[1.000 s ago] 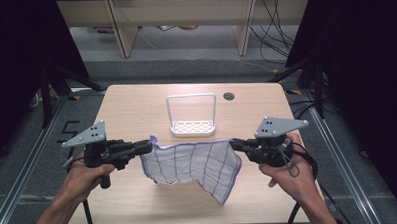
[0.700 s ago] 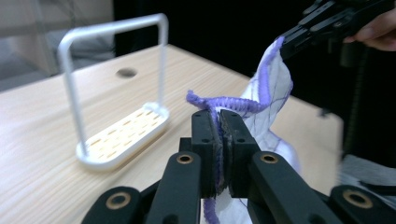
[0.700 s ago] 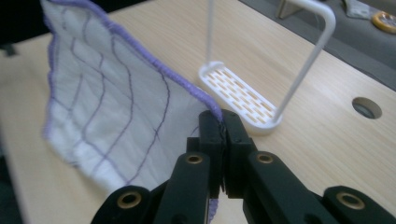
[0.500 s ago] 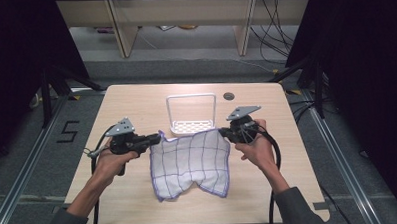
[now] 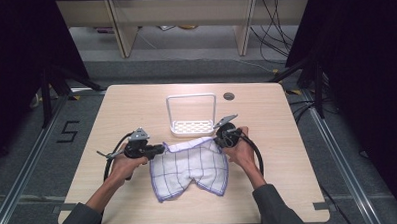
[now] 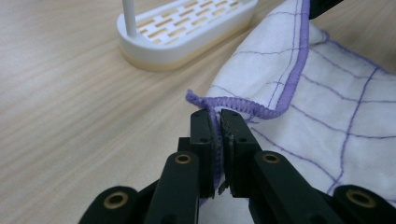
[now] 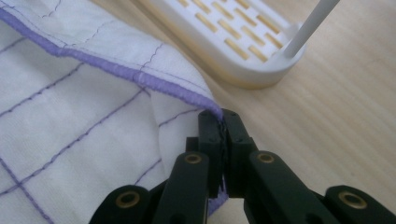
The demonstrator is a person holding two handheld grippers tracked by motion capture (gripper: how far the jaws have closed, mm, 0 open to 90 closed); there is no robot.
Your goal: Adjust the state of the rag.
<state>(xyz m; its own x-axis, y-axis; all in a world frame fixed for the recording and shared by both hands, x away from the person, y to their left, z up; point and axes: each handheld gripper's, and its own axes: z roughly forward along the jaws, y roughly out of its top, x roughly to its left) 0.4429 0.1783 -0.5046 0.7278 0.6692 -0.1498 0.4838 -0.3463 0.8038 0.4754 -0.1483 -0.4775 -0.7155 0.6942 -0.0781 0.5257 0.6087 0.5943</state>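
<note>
A white cloth with purple grid lines and a purple hem lies spread on the wooden table, its near part folded over. My left gripper is shut on the cloth's far left corner, low over the table. My right gripper is shut on the far right corner. In the left gripper view the jaws pinch the purple hem of the cloth at the left gripper. In the right gripper view the right gripper clamps the hem of the cloth.
A white slotted rack with a tall wire handle stands just beyond the cloth, close to both grippers; the rack and the rack show in the gripper views too. A round grommet sits at the table's far right.
Both grippers came down and moved away from me toward the rack, closer together, with the cloth. The cloth, hanging stretched a second ago, now rests on the table.
</note>
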